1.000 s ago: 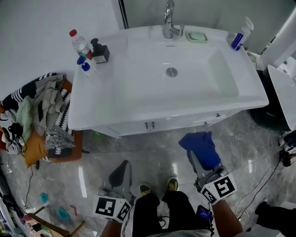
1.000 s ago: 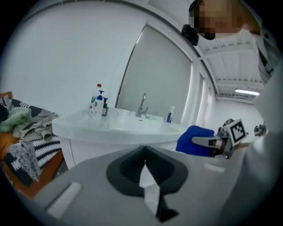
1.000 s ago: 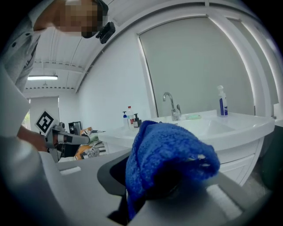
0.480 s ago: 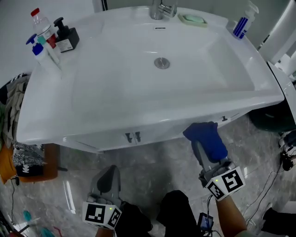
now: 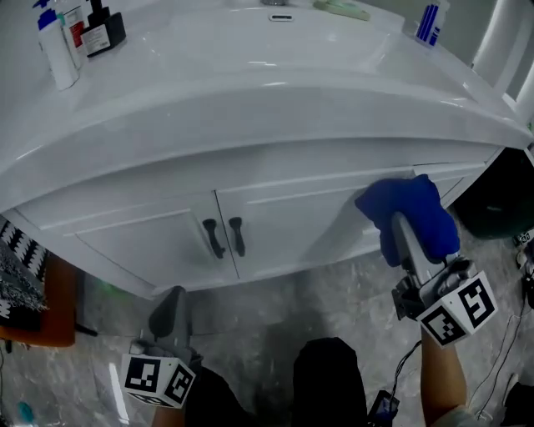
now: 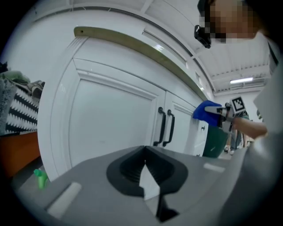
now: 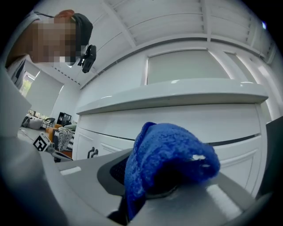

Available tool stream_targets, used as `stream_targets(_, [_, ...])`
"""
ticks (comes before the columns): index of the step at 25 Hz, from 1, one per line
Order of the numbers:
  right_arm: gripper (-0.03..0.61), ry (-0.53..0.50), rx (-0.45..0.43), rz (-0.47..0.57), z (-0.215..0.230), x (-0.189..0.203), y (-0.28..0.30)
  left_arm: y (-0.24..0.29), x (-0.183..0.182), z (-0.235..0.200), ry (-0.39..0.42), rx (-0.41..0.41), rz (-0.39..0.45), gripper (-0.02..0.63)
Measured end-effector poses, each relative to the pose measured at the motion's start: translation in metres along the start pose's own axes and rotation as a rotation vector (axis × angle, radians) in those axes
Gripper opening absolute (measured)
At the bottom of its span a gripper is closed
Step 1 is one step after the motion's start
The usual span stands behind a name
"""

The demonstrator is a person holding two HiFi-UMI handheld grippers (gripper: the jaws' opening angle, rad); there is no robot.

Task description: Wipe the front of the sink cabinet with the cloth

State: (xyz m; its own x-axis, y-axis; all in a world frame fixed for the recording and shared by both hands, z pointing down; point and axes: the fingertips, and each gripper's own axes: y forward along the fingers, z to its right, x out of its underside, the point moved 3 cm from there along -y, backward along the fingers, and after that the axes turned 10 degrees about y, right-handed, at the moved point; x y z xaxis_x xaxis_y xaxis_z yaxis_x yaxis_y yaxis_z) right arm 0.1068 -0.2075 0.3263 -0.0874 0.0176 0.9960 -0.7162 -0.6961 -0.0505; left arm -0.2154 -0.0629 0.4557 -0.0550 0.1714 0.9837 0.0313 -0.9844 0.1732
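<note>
The white sink cabinet fills the head view, its two doors meeting at a pair of black handles. A blue cloth is draped over the tips of my right gripper, which is shut on it. The cloth is raised to the upper part of the right door; I cannot tell whether it touches. In the right gripper view the cloth hides the jaws, with the cabinet front just behind. My left gripper hangs low before the left door, shut and empty, its jaws pressed together.
Bottles stand on the countertop's left end and a blue-striped bottle at its right. A dark bin is right of the cabinet. At the left is an orange stool with striped fabric. A green item lies on the floor.
The head view has dropped from looking down into the basin to facing the cabinet doors. My right gripper has carried the cloth up to the right door. The left gripper stays low.
</note>
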Motion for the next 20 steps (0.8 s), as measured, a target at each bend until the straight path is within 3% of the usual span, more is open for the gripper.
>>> stream_targets(5, [0.031, -0.044, 0.052, 0.018, 0.019, 0.0, 0.01, -0.008, 0.008, -0.01, 0.002, -0.006, 0.009, 0.009])
stream_targets(10, [0.031, -0.03, 0.045, -0.021, 0.018, -0.005, 0.033, -0.017, 0.006, -0.007, 0.015, -0.002, -0.015, 0.009])
stream_targets(14, [0.031, 0.012, -0.006, -0.006, 0.007, -0.002, 0.036, -0.023, 0.002, -0.009, 0.034, -0.008, 0.006, 0.009])
stream_targets(20, [0.031, 0.005, -0.12, -0.025, -0.059, 0.006, 0.064, -0.034, 0.009, -0.013, 0.03, -0.004, -0.009, 0.009])
